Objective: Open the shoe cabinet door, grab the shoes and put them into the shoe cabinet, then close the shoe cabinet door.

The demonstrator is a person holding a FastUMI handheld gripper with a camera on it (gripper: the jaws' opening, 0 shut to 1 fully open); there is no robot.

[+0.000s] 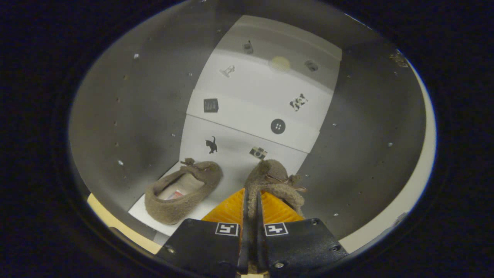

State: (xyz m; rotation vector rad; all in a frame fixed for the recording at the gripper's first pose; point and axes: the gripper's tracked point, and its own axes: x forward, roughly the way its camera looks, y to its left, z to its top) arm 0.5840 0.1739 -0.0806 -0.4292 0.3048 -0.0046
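While one shoe [181, 193] lies inside the cabinet [127, 116], the gripper [251, 206] grasps the second shoe [272, 177]; releasing it and closing the door remain.

Inside the shoe cabinet [146, 100], two grey side walls dotted with small holes are being lit softly from the front, and their far upper reaches are being left in shadow. Between them a white back panel [247, 96] is being caught in the brightest light; small picture stickers are being displayed on it, among them a black cat [211, 144], a dark button [278, 126] and a camera [258, 152]. A white floor [231, 173] is being shown below.
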